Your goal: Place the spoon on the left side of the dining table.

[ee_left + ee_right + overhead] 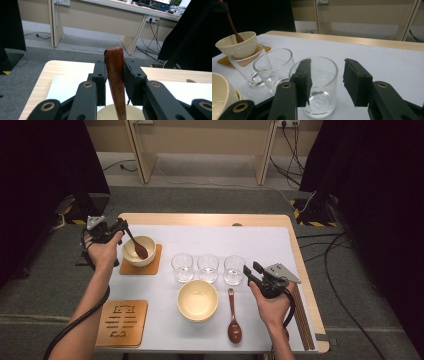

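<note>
A brown wooden spoon (136,244) stands slanted in a cream bowl (131,256) on a wooden coaster (155,265) at the left. My left gripper (121,225) is shut on the top of its handle; in the left gripper view the handle (115,80) fills the gap between the pads, above the bowl's rim (105,113). My right gripper (251,267) stands open just right of the rightmost of three clear glasses (234,269). In the right gripper view that glass (319,100) sits just beyond the spread jaws, untouched.
A second cream bowl (197,299) sits at the front centre with another wooden spoon (233,320) to its right. A cut-out wooden coaster (122,322) lies front left. Chopsticks (301,317) lie along the right edge. Two more glasses (207,267) (182,267) stand in the row.
</note>
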A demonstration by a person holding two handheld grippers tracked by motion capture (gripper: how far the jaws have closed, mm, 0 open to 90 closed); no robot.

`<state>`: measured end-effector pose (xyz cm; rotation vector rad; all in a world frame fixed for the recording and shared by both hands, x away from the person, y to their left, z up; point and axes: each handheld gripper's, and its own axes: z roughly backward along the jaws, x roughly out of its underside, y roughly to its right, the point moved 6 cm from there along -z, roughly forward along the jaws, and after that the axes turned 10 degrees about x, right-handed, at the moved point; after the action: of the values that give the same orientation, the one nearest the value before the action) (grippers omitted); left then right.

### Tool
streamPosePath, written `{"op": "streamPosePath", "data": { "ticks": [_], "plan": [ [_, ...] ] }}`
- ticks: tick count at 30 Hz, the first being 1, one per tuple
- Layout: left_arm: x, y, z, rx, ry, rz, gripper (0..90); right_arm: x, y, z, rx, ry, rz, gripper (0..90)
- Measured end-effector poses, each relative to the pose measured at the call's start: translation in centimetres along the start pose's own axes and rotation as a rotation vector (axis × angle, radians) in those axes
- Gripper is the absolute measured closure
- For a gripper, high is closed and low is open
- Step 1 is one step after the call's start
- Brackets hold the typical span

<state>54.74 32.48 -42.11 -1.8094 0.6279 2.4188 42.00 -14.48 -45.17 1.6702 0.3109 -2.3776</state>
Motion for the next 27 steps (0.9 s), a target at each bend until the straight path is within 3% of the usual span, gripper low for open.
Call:
{"op": "streamPosePath", "data": {
  "ticks": [17, 27],
  "plan": [
    [2.1, -3.0, -0.6, -0.066, -0.057, 0.064, 72.1, 0.0, -0.1, 0.0, -0.002, -0.001, 0.0, 57.9],
    [2.9, -3.3, -0.3, -0.076, -0.083, 0.053, 73.5, 0.1, -0.1, -0.1, -0.002, -0.004, 0.001, 58.0]
  ]
}}
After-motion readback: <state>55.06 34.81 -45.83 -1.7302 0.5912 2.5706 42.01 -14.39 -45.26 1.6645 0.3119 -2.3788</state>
